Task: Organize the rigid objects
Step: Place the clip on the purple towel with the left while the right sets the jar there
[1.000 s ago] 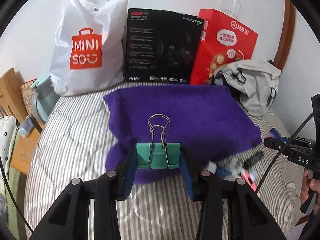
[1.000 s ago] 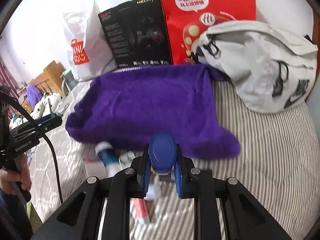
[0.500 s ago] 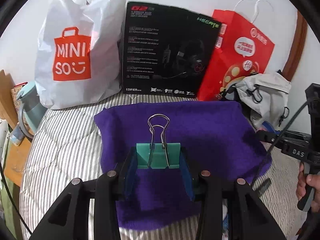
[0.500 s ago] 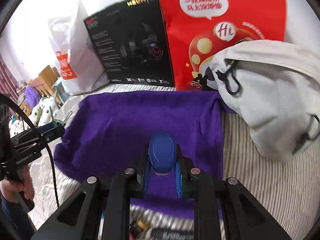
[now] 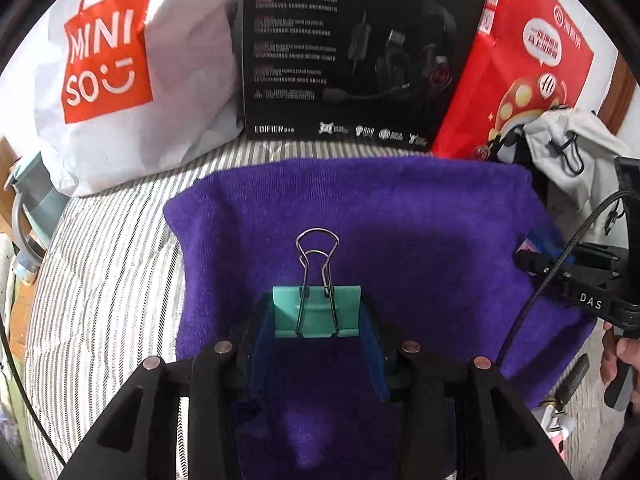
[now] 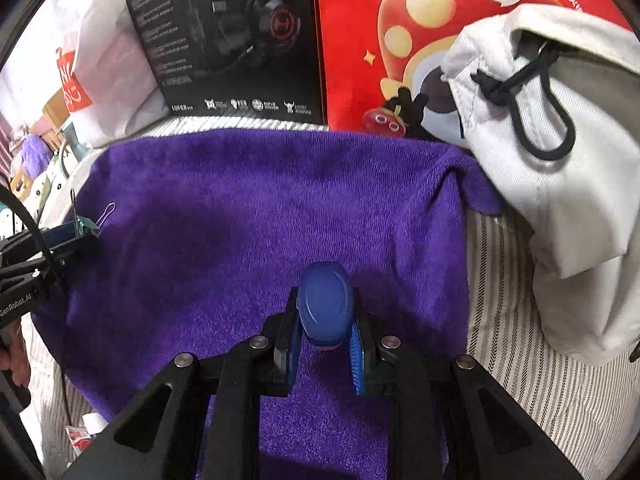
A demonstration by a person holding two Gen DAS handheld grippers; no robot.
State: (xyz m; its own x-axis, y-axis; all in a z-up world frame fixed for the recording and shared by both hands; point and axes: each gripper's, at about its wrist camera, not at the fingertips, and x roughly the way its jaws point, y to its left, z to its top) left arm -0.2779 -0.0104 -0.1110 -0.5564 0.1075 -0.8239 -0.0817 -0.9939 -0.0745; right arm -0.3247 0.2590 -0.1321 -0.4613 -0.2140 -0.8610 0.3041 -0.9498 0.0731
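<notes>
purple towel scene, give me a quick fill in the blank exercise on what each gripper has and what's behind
1. The left gripper is shut on a teal ____ clip.
2. The right gripper grips a rounded object coloured ____.
3. Both grippers hang above a ____ towel.
4. Between the white Miniso bag and the red paper bag stands a ____ box.

Missing words: binder; blue; purple; black
</notes>
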